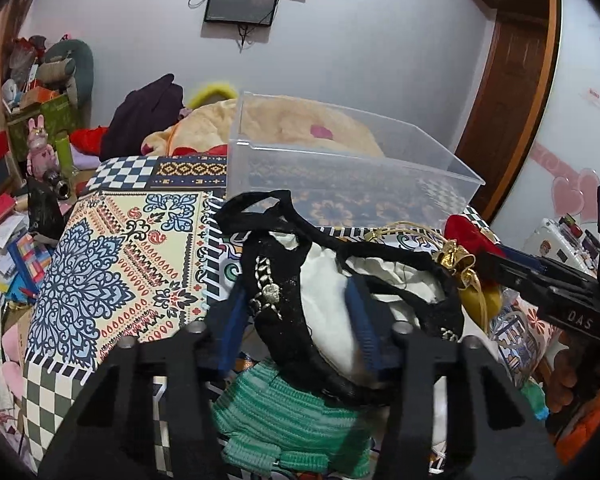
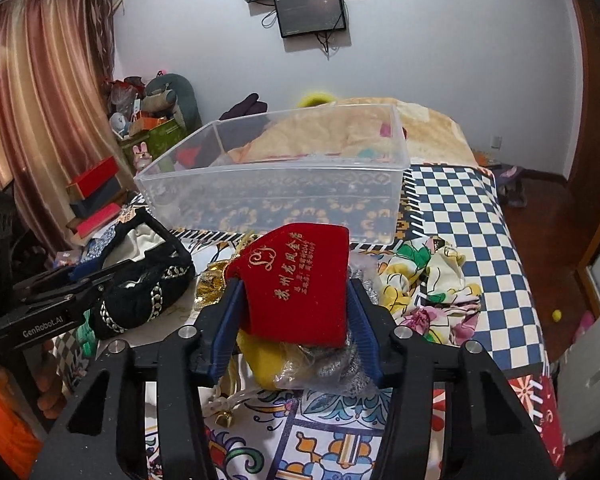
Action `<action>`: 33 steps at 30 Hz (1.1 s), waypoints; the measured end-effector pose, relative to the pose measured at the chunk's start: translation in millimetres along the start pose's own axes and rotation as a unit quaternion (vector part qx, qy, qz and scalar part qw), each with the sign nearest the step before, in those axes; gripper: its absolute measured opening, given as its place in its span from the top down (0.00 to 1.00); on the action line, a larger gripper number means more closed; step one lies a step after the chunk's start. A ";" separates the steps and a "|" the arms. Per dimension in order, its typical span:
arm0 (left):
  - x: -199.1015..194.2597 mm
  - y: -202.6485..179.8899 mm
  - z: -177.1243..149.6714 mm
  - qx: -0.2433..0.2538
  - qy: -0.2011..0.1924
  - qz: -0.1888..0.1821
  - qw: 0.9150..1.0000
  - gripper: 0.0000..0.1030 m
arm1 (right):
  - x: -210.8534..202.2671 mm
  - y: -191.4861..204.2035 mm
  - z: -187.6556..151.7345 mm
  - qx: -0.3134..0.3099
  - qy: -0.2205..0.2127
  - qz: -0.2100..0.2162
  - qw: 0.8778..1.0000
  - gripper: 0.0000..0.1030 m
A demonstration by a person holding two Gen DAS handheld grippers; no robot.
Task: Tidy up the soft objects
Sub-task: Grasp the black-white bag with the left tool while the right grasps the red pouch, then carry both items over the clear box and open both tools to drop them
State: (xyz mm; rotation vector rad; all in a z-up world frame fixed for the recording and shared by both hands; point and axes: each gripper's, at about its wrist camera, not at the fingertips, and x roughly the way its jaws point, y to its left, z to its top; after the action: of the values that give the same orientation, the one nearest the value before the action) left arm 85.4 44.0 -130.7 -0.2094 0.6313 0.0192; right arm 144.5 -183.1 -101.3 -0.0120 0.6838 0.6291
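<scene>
Right now my right gripper (image 2: pixel 294 312) pinches the limp, light red velvet pouch (image 2: pixel 300 284) at its sides, the clear plastic bin (image 2: pixel 268 176) at twelve o'clock. My left gripper (image 1: pixel 296 320) clamps the floppy black beaded bag (image 1: pixel 276 300) mid-body, where the fabric bunches.

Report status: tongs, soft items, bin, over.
Left tongs shut on black beaded pouch. Right tongs shut on red velvet pouch. Clear bin ahead, nothing inside. Floral cloth loose on table.

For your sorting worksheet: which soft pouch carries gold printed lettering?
The red velvet pouch between the right gripper's fingers; the black pouch shows only silver trim.
</scene>
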 end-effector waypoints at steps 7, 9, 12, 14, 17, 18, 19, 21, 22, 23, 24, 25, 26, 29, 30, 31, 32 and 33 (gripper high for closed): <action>-11.3 2.0 2.4 -0.003 -0.021 -0.009 1.000 0.81 | -11.3 -1.0 2.2 0.009 -0.020 0.016 1.000 0.84; -15.7 2.2 4.0 -0.005 -0.029 -0.012 1.000 0.82 | -15.4 1.3 2.7 0.005 -0.028 0.014 1.000 0.87; -22.8 -0.5 7.9 0.001 -0.040 -0.011 0.999 0.83 | -21.5 4.6 6.2 -0.001 -0.041 0.014 0.999 0.89; -28.6 -4.0 11.3 0.006 -0.049 -0.013 0.999 0.83 | -25.0 5.9 10.1 -0.005 -0.049 0.014 0.999 0.89; -36.7 -9.0 19.3 0.013 -0.061 -0.015 0.998 0.83 | -34.0 9.3 15.6 -0.009 -0.065 0.015 0.998 0.89; -39.5 -10.8 22.5 0.015 -0.066 -0.016 0.998 0.83 | -36.9 10.8 17.6 -0.011 -0.070 0.014 0.997 0.89; -41.8 -12.5 25.1 0.017 -0.069 -0.016 0.997 0.83 | -38.7 10.5 19.7 -0.013 -0.075 0.013 0.997 0.89; -46.8 -15.8 32.4 0.023 -0.078 -0.018 0.997 0.83 | -42.7 11.8 25.1 -0.016 -0.084 0.012 0.996 0.89; -48.5 -16.7 35.9 0.027 -0.081 -0.017 0.996 0.83 | -44.6 12.0 27.7 -0.018 -0.088 0.012 0.996 0.89; -50.4 -18.5 40.0 0.032 -0.086 -0.014 0.996 0.83 | -46.0 12.1 30.1 -0.020 -0.092 0.012 0.995 0.89; -52.1 -20.7 44.3 0.037 -0.091 -0.011 0.995 0.83 | -46.7 11.7 32.5 -0.021 -0.095 0.012 0.995 0.89; -53.9 -22.1 47.5 0.040 -0.094 -0.010 0.995 0.83 | -47.6 11.2 35.0 -0.023 -0.099 0.010 0.995 0.89; -55.9 -24.1 50.7 0.042 -0.098 -0.010 0.994 0.83 | -48.3 10.7 37.6 -0.025 -0.102 0.008 0.994 0.89; -58.1 -27.2 65.4 0.047 -0.111 -0.009 0.993 0.83 | -50.7 10.3 46.1 -0.030 -0.113 0.004 0.993 0.89; -57.8 -27.8 70.9 0.048 -0.115 -0.007 0.992 0.83 | -51.1 9.6 49.4 -0.032 -0.117 0.002 0.993 0.89; -57.5 -28.1 76.3 0.049 -0.118 -0.007 0.992 0.83 | -51.6 9.7 51.2 -0.033 -0.120 0.002 0.992 0.89; -56.8 -28.7 81.8 0.050 -0.121 -0.005 0.991 0.83 | -51.8 9.6 54.4 -0.034 -0.126 -0.001 0.991 0.89; -56.4 -29.5 86.2 0.051 -0.124 -0.003 0.991 0.83 | -51.6 9.3 59.1 -0.036 -0.130 -0.004 0.991 0.89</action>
State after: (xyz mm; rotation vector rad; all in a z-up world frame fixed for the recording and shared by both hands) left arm 92.5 35.0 -24.2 -0.1076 0.3836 0.0076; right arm 143.3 -190.8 -22.7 -0.0001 0.4075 0.6344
